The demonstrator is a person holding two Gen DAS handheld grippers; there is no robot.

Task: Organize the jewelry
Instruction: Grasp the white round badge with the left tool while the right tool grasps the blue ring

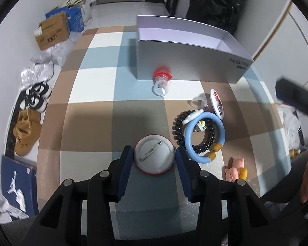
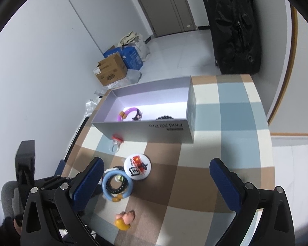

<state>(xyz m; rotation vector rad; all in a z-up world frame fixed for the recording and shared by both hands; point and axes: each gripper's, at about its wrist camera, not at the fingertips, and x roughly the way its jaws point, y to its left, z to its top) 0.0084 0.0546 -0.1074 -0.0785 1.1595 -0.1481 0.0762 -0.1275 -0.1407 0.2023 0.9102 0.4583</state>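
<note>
Between the left gripper's (image 1: 154, 160) blue pads sits a pin badge (image 1: 153, 156), pin side up on the checked table (image 1: 88, 121), jaws flanking its rim, contact unclear. Right gripper (image 2: 157, 182) hangs released above the blue bangle (image 2: 117, 185); the grey box (image 2: 154, 130) holds a purple bangle (image 2: 129, 112).

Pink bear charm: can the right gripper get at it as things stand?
Probably yes. The right gripper is open and empty, and the pink bear charm lies alone on the checkered mat, uncovered.
</note>
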